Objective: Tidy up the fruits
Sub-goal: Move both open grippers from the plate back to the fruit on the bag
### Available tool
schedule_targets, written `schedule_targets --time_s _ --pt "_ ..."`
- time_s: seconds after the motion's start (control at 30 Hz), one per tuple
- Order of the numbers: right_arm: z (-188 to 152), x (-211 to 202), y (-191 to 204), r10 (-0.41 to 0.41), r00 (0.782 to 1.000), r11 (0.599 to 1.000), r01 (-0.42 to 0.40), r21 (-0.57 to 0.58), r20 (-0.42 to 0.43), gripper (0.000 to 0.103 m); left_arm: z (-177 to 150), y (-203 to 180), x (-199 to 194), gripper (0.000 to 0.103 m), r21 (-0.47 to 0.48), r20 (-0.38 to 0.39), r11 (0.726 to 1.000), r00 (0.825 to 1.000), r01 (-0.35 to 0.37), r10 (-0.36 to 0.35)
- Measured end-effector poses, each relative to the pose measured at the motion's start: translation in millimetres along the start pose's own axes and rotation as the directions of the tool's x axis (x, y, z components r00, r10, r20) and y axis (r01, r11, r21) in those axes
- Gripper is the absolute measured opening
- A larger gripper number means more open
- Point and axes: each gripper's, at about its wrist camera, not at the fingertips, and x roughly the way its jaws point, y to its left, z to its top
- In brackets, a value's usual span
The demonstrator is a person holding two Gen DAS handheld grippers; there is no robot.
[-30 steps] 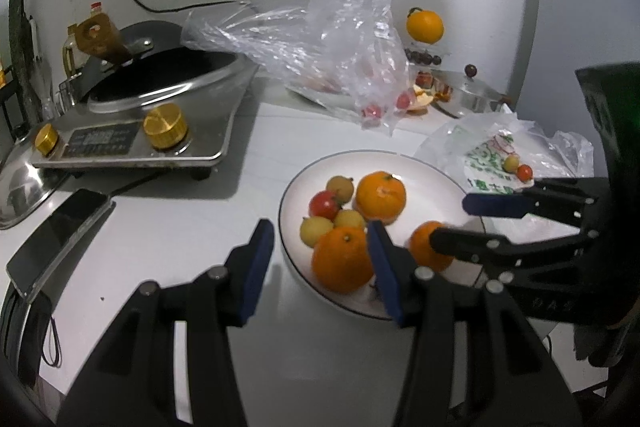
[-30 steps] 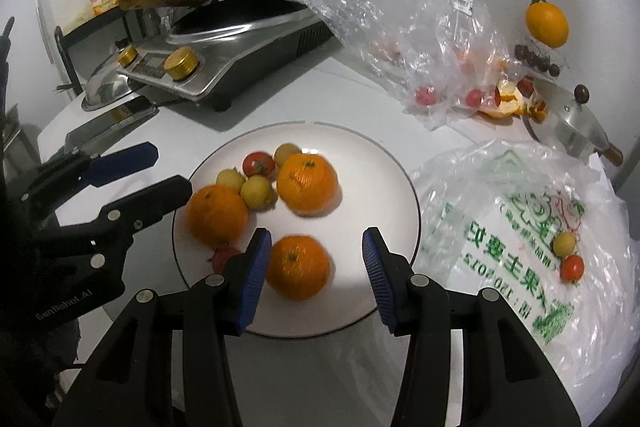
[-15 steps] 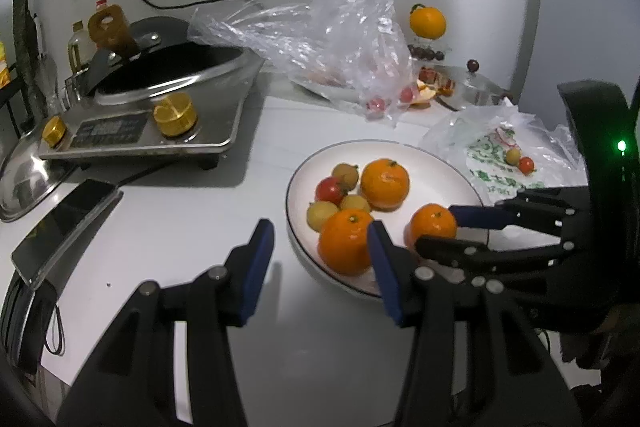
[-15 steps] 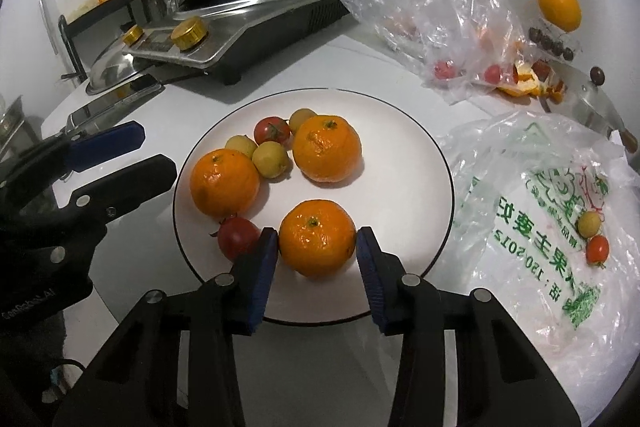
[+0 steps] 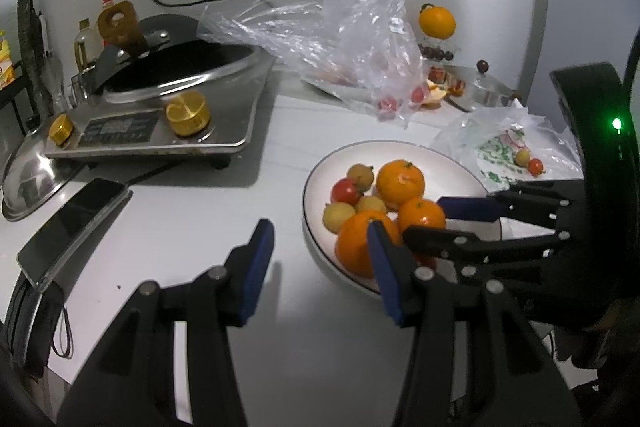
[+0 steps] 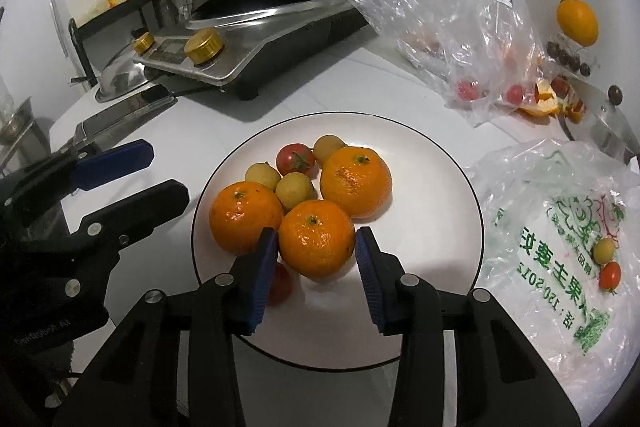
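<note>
A white plate holds three oranges, a red tomato and small yellow fruits. My right gripper is shut on the near orange, one blue pad on each side. That orange touches the two others. A second tomato peeks out under the gripper's left finger. From the left wrist view, the right gripper holds the same orange over the plate. My left gripper stands open and empty above the table, just left of the plate, and is also seen as the left gripper.
An induction cooker with a wok and a phone sit to the left. A clear plastic bag lies behind the plate. A printed bag with a tomato and a yellow fruit lies to the right. A pot lid is at the back right.
My right gripper's jaws closed onto the near orange and pushed forward with it until it met the other oranges. The left gripper stayed put.
</note>
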Motion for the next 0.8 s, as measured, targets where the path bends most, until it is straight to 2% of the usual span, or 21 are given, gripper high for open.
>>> schedule_targets --time_s 0.07,0.17,0.8 --pt "0 -1 -1 0.004 1.000 1.000 -0.004 0.003 0.001 0.043 0 -1 0 0.050 0.002 0.000 1.000 1.000 -0.001 0.001" --pt "-2 -3 -3 0.001 1.000 1.000 -0.001 0.009 0.008 0.049 1 -5 -1 0.050 0.010 0.001 1.000 1.000 0.000 0.000" --pt "-27 -61 -37 -0.040 0.995 0.998 0.036 0.049 0.087 0.049 7 -62 -13 0.050 0.080 0.020 0.996 0.999 0.026 -0.027"
